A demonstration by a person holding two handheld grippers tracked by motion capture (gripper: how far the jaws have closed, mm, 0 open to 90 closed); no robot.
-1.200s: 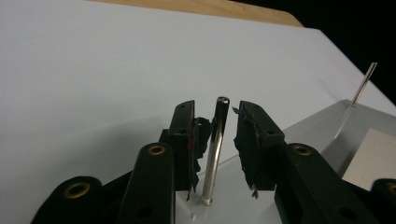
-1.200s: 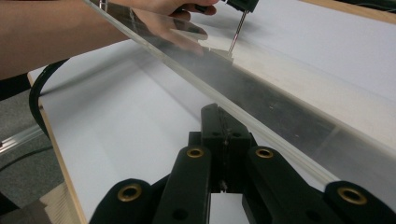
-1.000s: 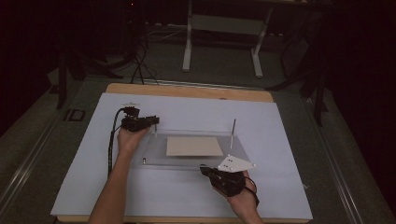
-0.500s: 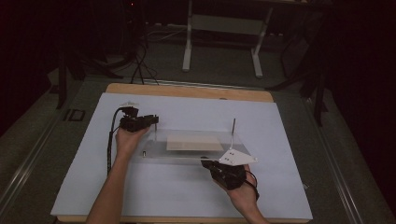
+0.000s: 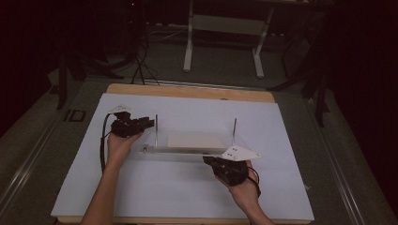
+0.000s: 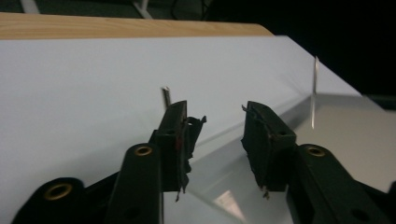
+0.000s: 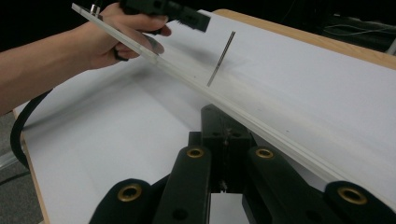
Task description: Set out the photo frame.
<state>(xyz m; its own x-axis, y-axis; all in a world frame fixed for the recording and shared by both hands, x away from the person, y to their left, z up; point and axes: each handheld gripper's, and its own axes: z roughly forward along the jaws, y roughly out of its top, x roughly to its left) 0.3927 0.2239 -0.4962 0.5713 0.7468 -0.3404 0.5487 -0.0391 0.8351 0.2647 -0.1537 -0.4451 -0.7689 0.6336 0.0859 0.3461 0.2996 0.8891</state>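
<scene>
High view: clear acrylic plate (image 5: 187, 151) with two upright thin metal pins (image 5: 156, 127), tilted up over white table sheet (image 5: 281, 187).

Right gripper (image 7: 227, 135) view: jaws pressed together, pinching plate's near edge.

Left gripper (image 6: 215, 130) view: jaws spread, just been opening, nothing between; pin beyond left jaw.

Earlier, plate lay flat; left gripper was closer in.

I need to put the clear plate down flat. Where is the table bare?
Bare white sheet lies between the two forearms, and along the far side before the wooden table edge. The middle is crowded: clear acrylic plate with two upright metal pins.
</scene>
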